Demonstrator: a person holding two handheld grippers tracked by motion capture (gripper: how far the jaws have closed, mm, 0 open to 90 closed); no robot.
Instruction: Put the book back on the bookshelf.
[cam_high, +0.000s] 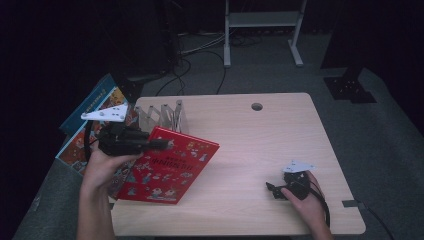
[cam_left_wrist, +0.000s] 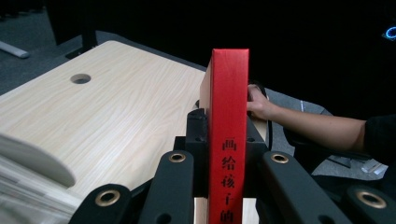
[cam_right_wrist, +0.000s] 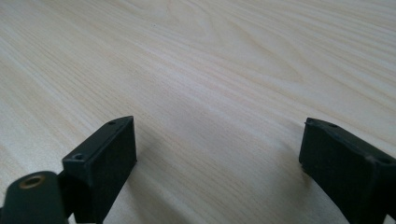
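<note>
The left claw (cam_high: 159, 144) is pinching a red book (cam_high: 167, 166) by its spine edge. The black jaws press flat on both covers, one on each side, as the left gripper view shows. The book is thin and hard, with a smooth, shiny red cover full of small colourful drawings. Black characters run down its narrow red spine (cam_left_wrist: 228, 140). The book is held up off the bench (cam_high: 260, 145) and leans at a slant, stretching out ahead of and below the left claw. Just behind the left claw stands a clear rack (cam_high: 162, 116) with thin upright dividers, set on the bench. Behind and beside the hand that holds the left claw lies a stack of flat picture books (cam_high: 95, 107) with blue and orange covers, off the edge of the bench. The bench is a pale wooden board with soft wavy grain lines, rounded corners and a small round hole (cam_high: 257, 106) near its far edge. The right claw (cam_high: 272, 190) is far from the book, low over the near right part of the bench. Its two black jaws are spread wide with bare wood between them. They are blocky, with flat matte pads (cam_right_wrist: 116, 161) and small screw holes.
</note>
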